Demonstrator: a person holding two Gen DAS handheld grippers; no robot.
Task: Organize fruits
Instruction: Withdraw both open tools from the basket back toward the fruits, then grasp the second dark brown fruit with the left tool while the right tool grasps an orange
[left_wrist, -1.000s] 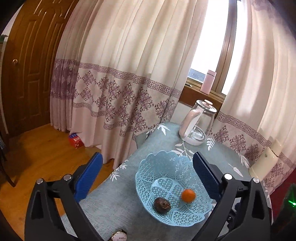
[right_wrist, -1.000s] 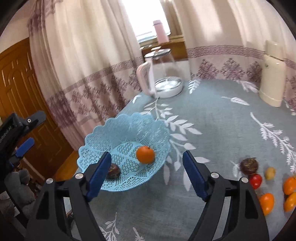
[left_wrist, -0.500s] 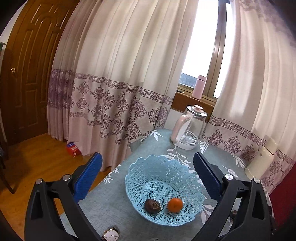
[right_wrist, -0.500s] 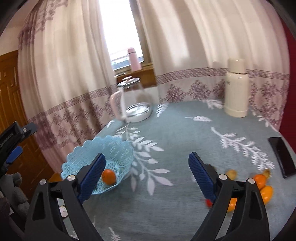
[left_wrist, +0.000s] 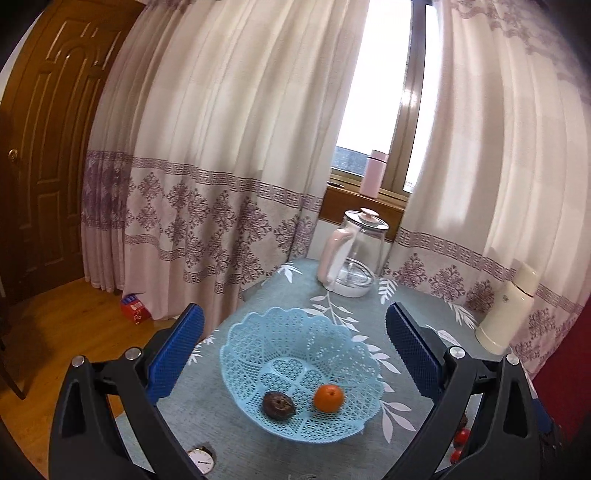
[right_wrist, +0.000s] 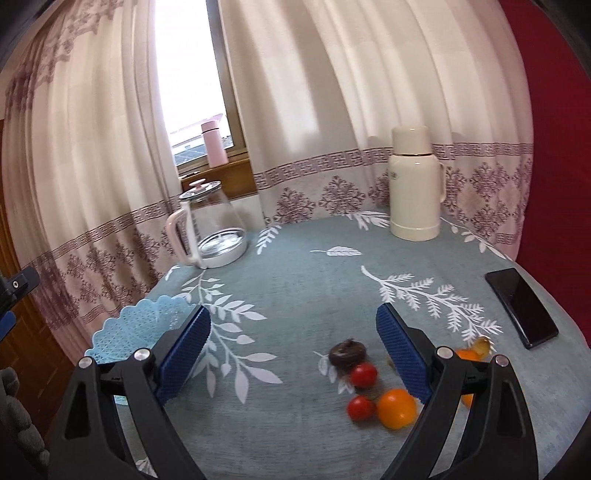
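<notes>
Right wrist view: your right tool (right_wrist: 291, 349) hangs spread and empty over the loose fruit; left tool (left_wrist: 295, 349) likewise, over the basket (left_wrist: 236, 354). Tomatoes (right_wrist: 364, 374) look thin-skinned and slick, so pinch lightly across the middle. Orange (right_wrist: 396, 408) looks firmer and rounder, likely to roll. Fruits crowd each other; phone (right_wrist: 522, 308) lies well apart on the counter (right_wrist: 314, 280).

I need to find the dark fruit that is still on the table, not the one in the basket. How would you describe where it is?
Start at the black phone near the table's right edge, then look left to the fruit cluster. The dark brown fruit lies farthest back, just behind a red tomato; it alone is dull and wrinkled.
</notes>
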